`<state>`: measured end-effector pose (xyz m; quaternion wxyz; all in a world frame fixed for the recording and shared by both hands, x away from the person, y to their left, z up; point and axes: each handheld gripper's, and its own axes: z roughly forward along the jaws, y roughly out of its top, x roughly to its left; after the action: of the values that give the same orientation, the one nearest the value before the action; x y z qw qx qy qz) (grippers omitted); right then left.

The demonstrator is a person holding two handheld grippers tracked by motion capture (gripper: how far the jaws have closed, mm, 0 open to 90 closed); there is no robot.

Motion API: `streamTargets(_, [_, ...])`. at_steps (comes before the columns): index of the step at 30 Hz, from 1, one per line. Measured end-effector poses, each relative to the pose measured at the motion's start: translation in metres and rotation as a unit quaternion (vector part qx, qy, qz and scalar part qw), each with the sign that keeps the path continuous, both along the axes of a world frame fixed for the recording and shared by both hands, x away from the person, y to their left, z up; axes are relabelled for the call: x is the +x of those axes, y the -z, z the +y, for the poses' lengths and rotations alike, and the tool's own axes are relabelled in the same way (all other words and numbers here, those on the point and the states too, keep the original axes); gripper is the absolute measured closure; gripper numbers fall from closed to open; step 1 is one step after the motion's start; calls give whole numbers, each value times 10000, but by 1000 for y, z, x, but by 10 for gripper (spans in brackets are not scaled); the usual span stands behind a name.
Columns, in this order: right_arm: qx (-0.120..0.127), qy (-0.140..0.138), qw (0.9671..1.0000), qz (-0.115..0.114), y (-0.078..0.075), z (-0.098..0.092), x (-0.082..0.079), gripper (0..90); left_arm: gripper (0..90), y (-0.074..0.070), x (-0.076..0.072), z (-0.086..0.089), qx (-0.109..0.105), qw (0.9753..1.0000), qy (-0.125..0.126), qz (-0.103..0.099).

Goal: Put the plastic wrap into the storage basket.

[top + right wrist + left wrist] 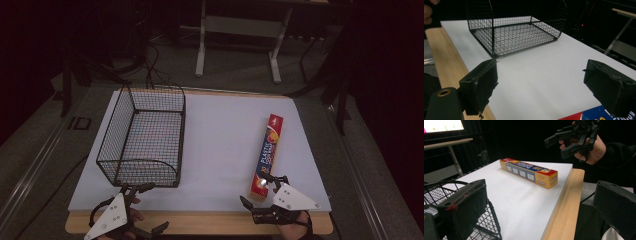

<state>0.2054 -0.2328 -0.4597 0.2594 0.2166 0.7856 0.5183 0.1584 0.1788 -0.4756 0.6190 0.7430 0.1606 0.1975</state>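
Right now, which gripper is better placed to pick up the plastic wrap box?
Right. The right gripper hovers open at the near end of the plastic wrap box, whose corner shows below its jaws in the right gripper view. The left gripper sits across the table by the wire basket, well away from the box.

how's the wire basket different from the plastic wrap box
The wire basket is black, open-topped mesh that you can see through; the plastic wrap box is a closed carton printed in red, yellow and blue. The basket is wide and tall-walled, the box long, slim and low. The basket sits at the table's left near the left gripper, the box at the right with its near end by the right gripper. Both rest on the white table top, lengthwise away from the person.
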Motion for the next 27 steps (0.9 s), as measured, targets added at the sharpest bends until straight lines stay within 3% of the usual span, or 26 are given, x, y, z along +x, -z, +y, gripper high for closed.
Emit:
streamTargets(8, [-121, 25, 9999, -46, 0, 3, -1, 118, 2, 0, -2, -2, 27, 10000, -22, -60])
streamTargets(15, [-252, 20, 9994, -223, -4, 6, -1, 129, 2, 0, -2, -3, 45, 9999, -99, -108])
streamTargets(21, [-310, -55, 9994, -150, -16, 11, 0, 150, 2, 0, -2, -4, 94, 9997, -156, -135])
streamTargets(27, [-371, 237, 9990, -85, -31, 11, 12, 175, 2, 1, -1, -5, 113, 9997, -180, -126])
